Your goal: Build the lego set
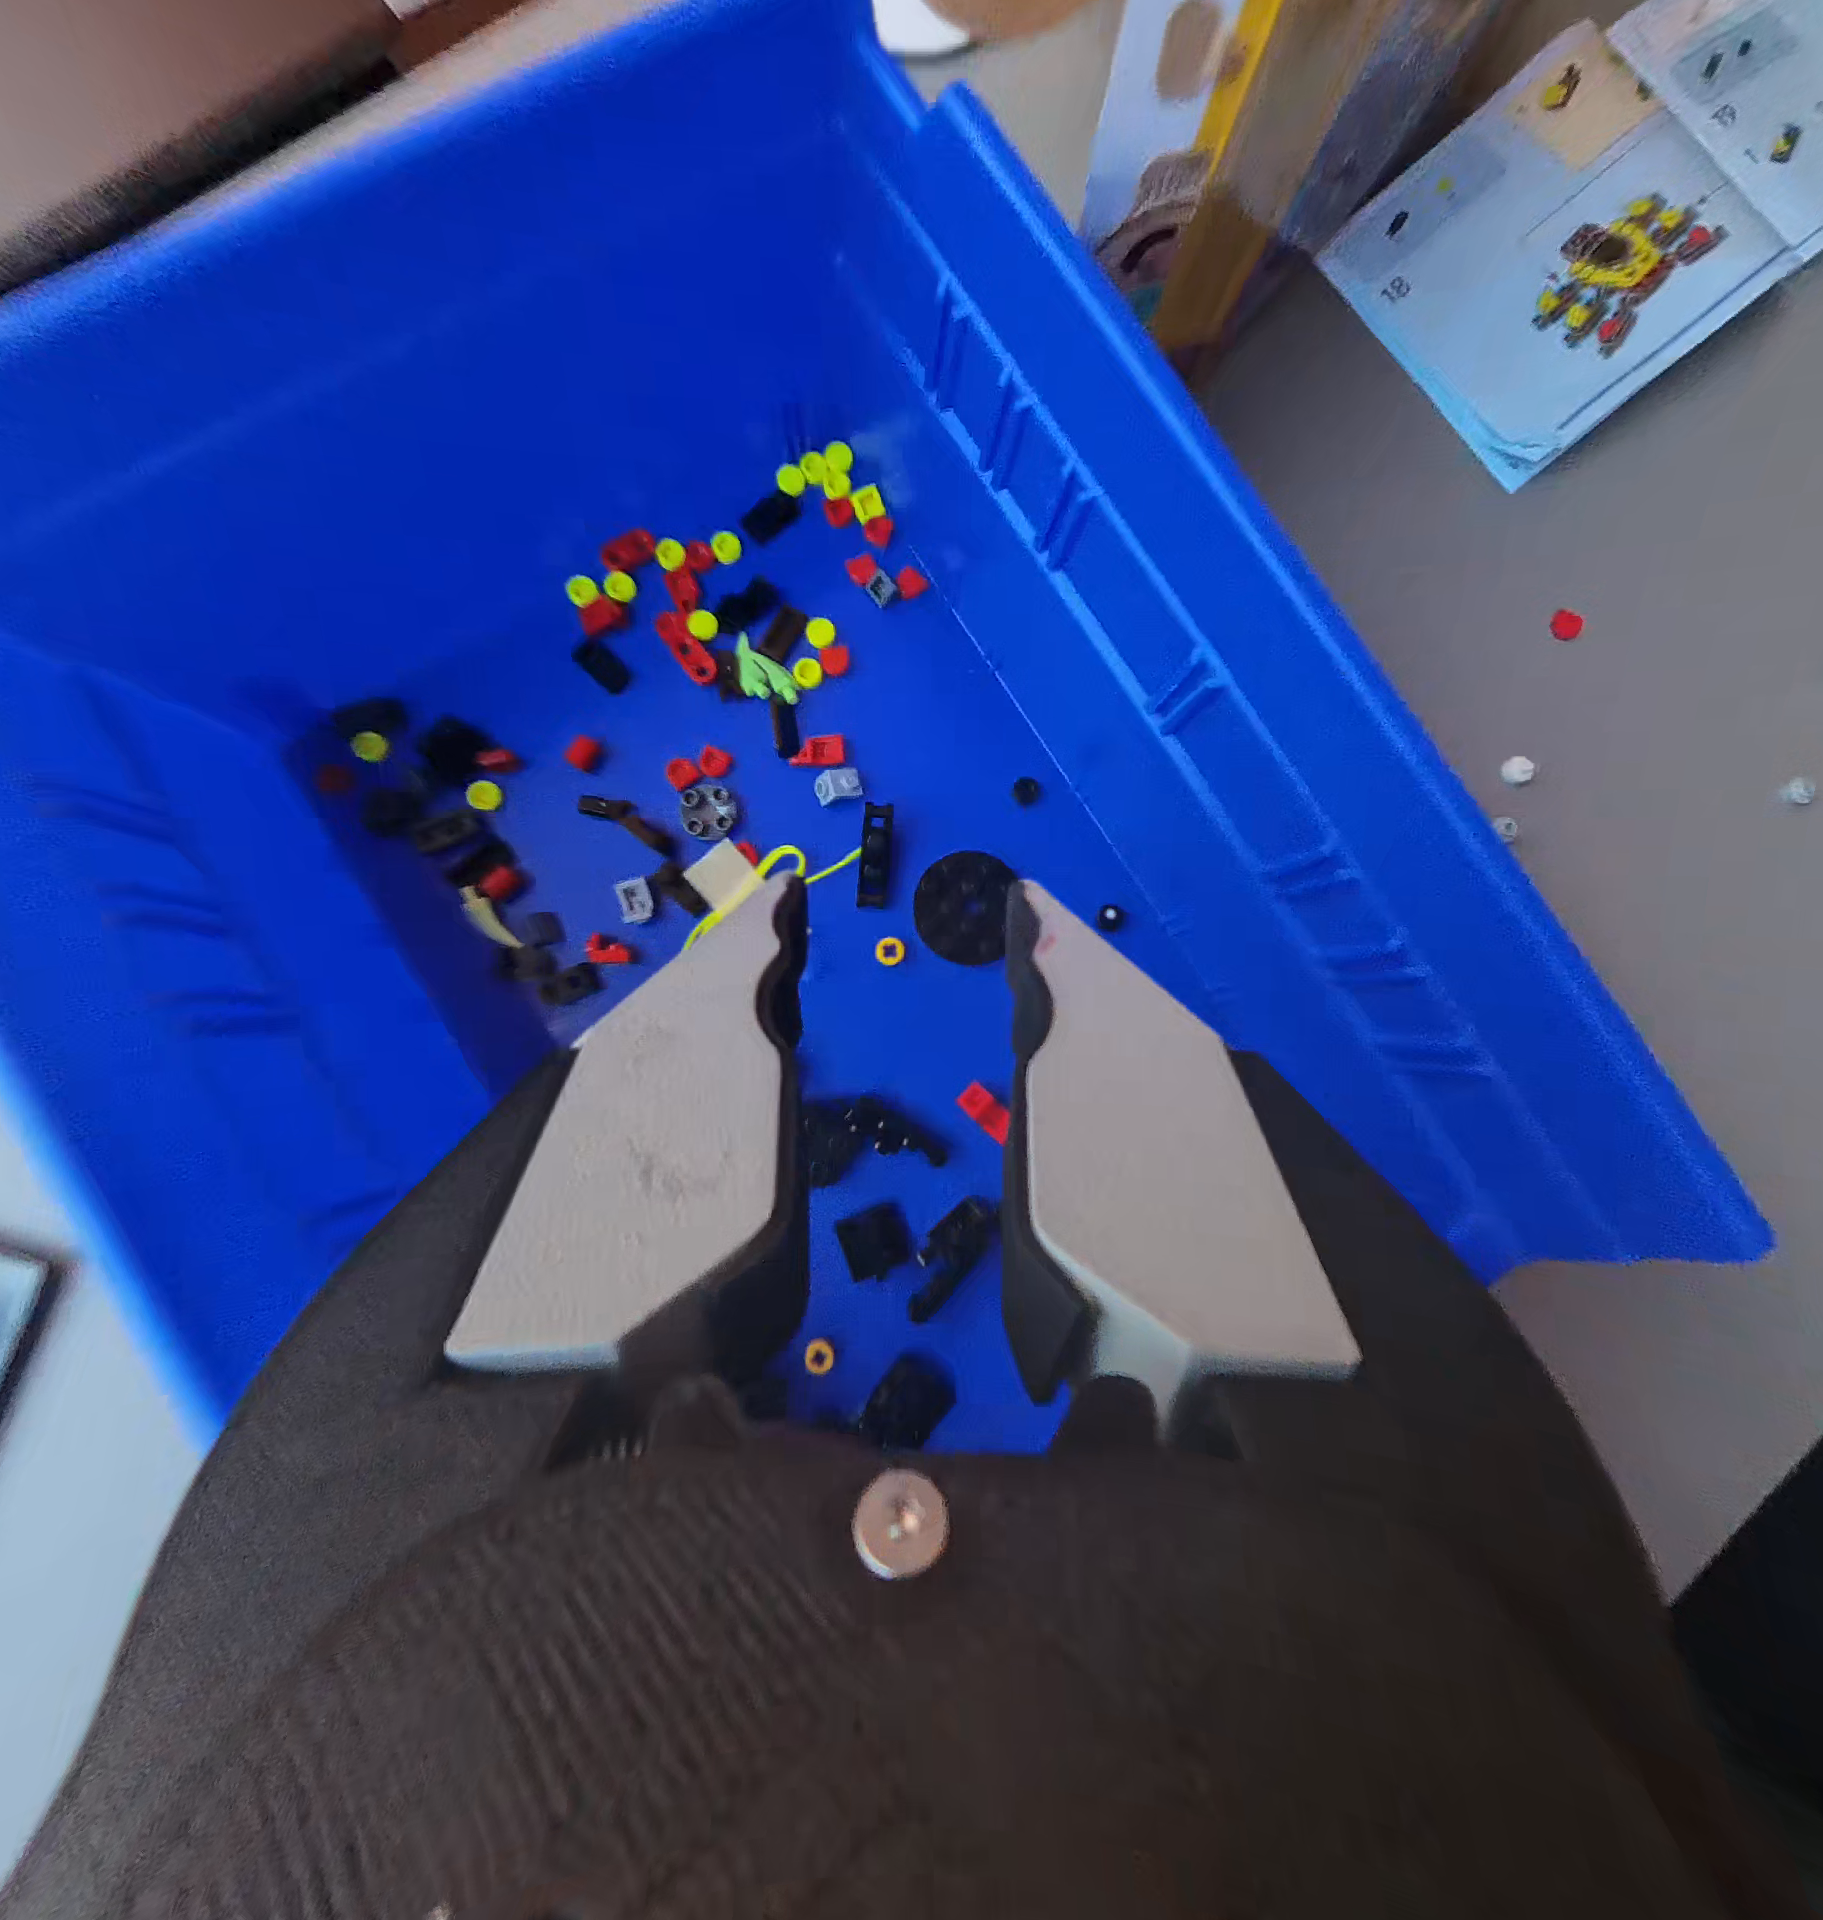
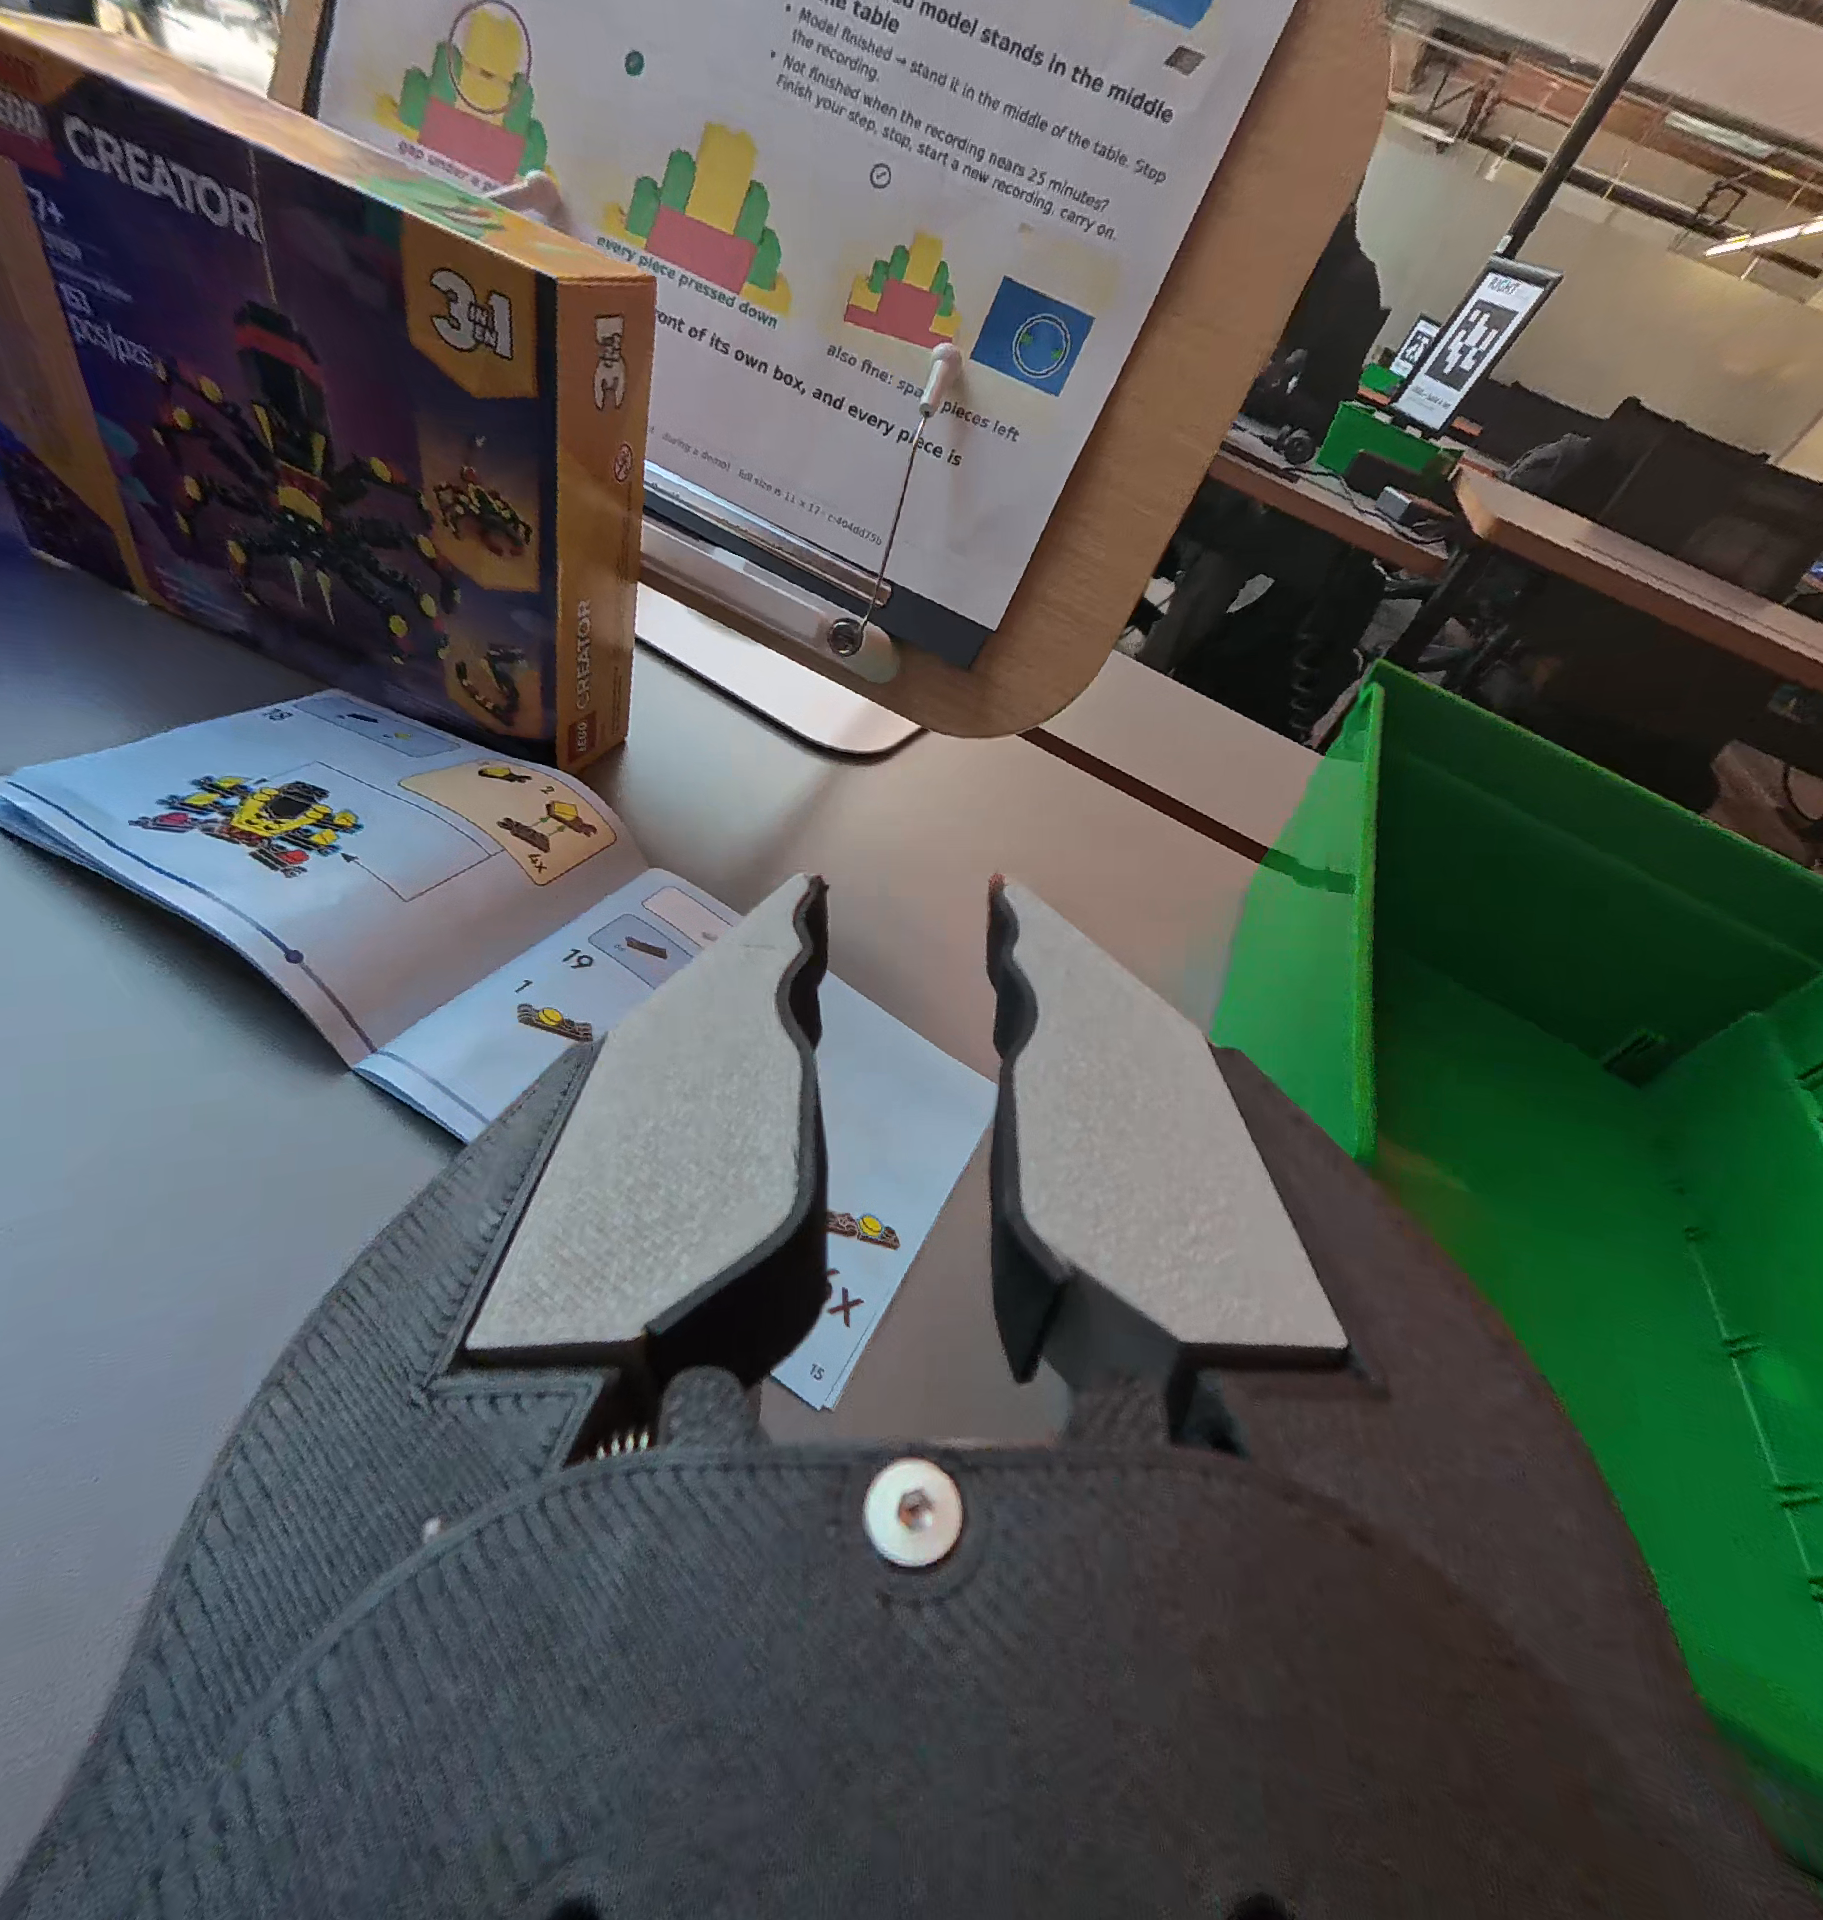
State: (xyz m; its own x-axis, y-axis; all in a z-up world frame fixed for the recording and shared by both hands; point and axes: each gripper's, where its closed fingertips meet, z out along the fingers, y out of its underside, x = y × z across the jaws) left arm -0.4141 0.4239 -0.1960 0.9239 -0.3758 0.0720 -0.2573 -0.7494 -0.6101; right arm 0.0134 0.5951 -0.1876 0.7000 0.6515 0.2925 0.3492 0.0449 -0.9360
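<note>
Blue bin (image 1: 471,416) under left hand-held gripper (image 1: 907,899), green bin (image 2: 1613,1039) beside right (image 2: 907,899), both agape.

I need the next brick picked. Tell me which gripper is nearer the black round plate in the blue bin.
Left. The left gripper hangs open over the blue bin, its tips framing the black round plate. The right gripper is open above the instruction booklet, outside the bin.

Each gripper (image 1: 907,899) (image 2: 907,899) has a ribbed black body. Grey finger plates carry wavy black pads (image 2: 808,977). A silver screw (image 2: 912,1512) sits low centre.
</note>
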